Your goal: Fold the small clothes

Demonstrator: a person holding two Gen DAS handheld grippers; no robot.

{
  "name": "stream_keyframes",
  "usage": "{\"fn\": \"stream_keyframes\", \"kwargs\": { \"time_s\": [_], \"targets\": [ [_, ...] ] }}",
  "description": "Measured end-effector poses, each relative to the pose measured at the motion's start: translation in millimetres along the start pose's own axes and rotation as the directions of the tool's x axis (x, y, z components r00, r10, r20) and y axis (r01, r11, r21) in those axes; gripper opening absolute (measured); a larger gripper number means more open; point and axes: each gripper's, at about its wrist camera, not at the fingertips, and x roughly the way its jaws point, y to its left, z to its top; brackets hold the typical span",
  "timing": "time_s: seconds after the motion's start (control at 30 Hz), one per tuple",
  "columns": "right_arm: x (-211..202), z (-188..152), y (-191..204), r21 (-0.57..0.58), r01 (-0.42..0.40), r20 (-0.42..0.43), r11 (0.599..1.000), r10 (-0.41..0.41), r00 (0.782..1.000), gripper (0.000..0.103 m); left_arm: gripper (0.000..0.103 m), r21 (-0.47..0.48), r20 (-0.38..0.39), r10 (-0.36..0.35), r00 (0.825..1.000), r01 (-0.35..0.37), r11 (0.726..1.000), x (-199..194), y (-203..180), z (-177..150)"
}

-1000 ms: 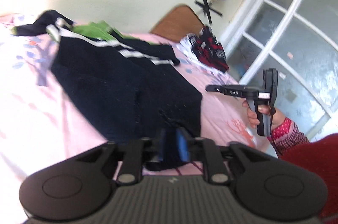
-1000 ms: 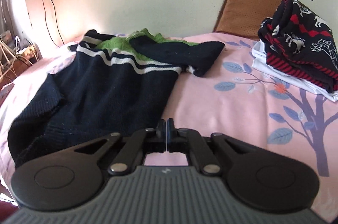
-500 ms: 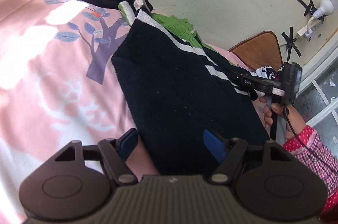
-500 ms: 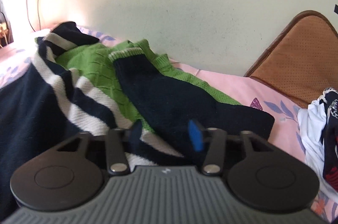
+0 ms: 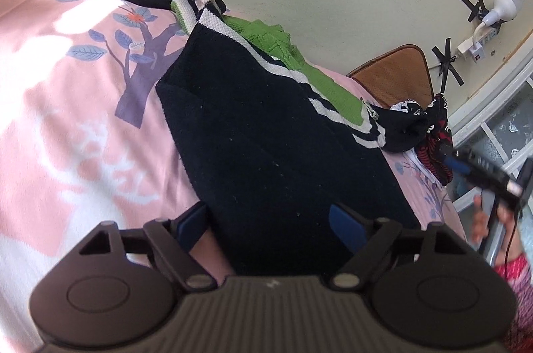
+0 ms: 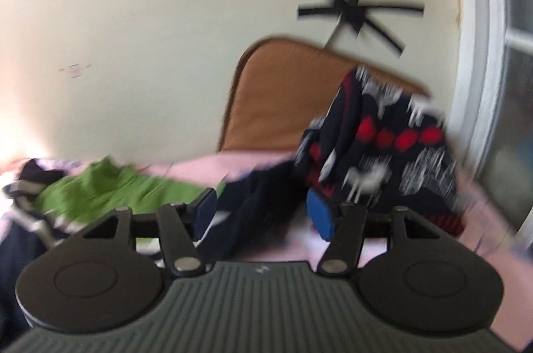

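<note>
The sweater (image 5: 266,133), a dark navy knit with white stripes and a bright green cable-textured yoke, lies flat on the pink bedsheet (image 5: 66,126), which is printed with a purple tree and blue leaves. In my left wrist view its hem end sits at 6 o'clock, right between the blue pads of my left gripper (image 5: 269,224), while one sleeve with a green ribbed cuff trails off toward 11 o'clock. My left jaws are spreading, the navy fabric between them with neither pad pressing on it. The fold along the body makes a straight, soft-edged crease.

My right gripper (image 6: 261,214) shows in a heavily blurred view; its jaws are opening too. Dark sleeve cloth lies in the gap between the pads, but I cannot tell whether it touches them. At 2 o'clock there, a stack of folded clothes (image 6: 383,153) rises, topped by a red, white and navy patterned knit, in front of a rounded brown headboard (image 6: 276,93).
</note>
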Motion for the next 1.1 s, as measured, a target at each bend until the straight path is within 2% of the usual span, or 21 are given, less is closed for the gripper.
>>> {"fn": "stream_keyframes", "kwargs": {
  "time_s": [0.03, 0.1, 0.2, 0.23, 0.3, 0.33, 0.37, 0.4, 0.43, 0.5, 0.63, 0.7, 0.8, 0.9, 0.93, 1.0, 1.1],
  "targets": [
    [-7.5, -24.2, -5.5, 0.063, -0.093, -0.056, 0.994, 0.096, 0.994, 0.063, 0.080, -0.014, -0.007, -0.009, 1.000, 0.009, 1.000, -0.7, 0.6, -0.7],
    [-15.1, -67.0, -9.3, 0.165, -0.229, -0.123, 0.959, 0.251, 0.960, 0.063, 0.080, -0.034, -0.026, -0.036, 0.999, 0.035, 0.999, -2.5, 0.2, -3.6],
    [-26.5, -112.7, -3.5, 0.265, -0.325, -0.159, 0.908, 0.373, 0.914, 0.064, 0.080, -0.018, -0.045, -0.061, 0.997, 0.060, 0.998, -4.5, -8.1, -12.7],
    [-35.7, -122.0, 1.0, 0.260, -0.332, -0.109, 0.907, 0.369, 0.923, 0.066, 0.080, -0.003, -0.047, -0.048, 0.998, 0.048, 0.999, -3.2, -12.4, -15.9],
    [-35.1, -124.1, 13.0, 0.253, -0.356, -0.106, 0.900, 0.392, 0.914, 0.063, 0.058, 0.023, -0.035, 0.005, 0.999, -0.005, 1.000, 1.3, -18.0, -19.1],
    [-33.5, -125.2, 19.8, 0.258, -0.373, -0.119, 0.891, 0.412, 0.903, 0.041, 0.030, 0.043, -0.025, 0.034, 0.999, -0.033, 0.999, 2.9, -20.9, -19.8],
    [-23.8, -120.7, 26.5, 0.263, -0.400, -0.156, 0.878, 0.448, 0.881, 0.026, 0.017, 0.056, -0.025, 0.061, 0.998, -0.059, 0.997, 5.5, -21.1, -19.2],
    [-15.8, -117.2, 33.8, 0.248, -0.392, -0.188, 0.886, 0.441, 0.877, 0.017, 0.016, 0.038, -0.027, 0.055, 0.998, -0.054, 0.998, 5.8, -18.4, -18.6],
    [-18.5, -113.7, 41.1, 0.201, -0.380, -0.179, 0.903, 0.416, 0.892, 0.014, 0.015, 0.012, -0.024, 0.045, 0.999, -0.045, 0.999, 2.8, -16.9, -18.7],
    [-21.7, -102.0, 45.3, 0.149, -0.372, -0.169, 0.916, 0.394, 0.903, 0.012, 0.011, 0.017, -0.006, 0.015, 1.000, -0.015, 1.000, -11.6, -22.1, -23.6],
    [-57.2, -72.8, 21.0, 0.095, -0.350, -0.074, 0.932, 0.357, 0.931, 0.011, 0.010, 0.097, -0.004, -0.101, 0.995, 0.100, 0.990, -54.4, -48.4, -49.8],
    [-77.6, -65.6, 8.1, 0.061, -0.340, -0.064, 0.938, 0.344, 0.937, 0.011, 0.010, 0.150, -0.020, -0.109, 0.994, 0.111, 0.982, -68.5, -61.1, -65.9],
    [-101.5, -68.8, 0.0, 0.022, -0.345, -0.096, 0.938, 0.346, 0.933, 0.011, 0.011, 0.156, -0.069, -0.115, 0.991, 0.124, 0.980, -73.8, -64.5, -84.3],
    [-93.2, -91.6, -2.1, -0.002, -0.317, -0.189, 0.948, 0.311, 0.931, 0.014, 0.015, 0.137, -0.151, -0.104, 0.983, 0.125, 0.983, -67.2, -53.7, -92.3],
    [-86.0, -100.9, -3.1, -0.006, -0.294, -0.226, 0.956, 0.285, 0.931, 0.019, 0.017, 0.148, -0.166, -0.091, 0.982, 0.116, 0.982, -67.5, -50.3, -91.0],
    [-77.3, -110.1, -9.7, 0.025, -0.242, -0.262, 0.970, 0.240, 0.935, 0.024, 0.019, 0.186, -0.122, -0.048, 0.991, 0.070, 0.980, -78.1, -45.6, -81.8],
    [-79.4, -98.0, -22.7, 0.098, -0.237, -0.181, 0.967, 0.251, 0.951, 0.024, 0.027, 0.212, 0.009, -0.001, 1.000, -0.001, 0.977, -97.8, -42.4, -50.7]
  ]
}}
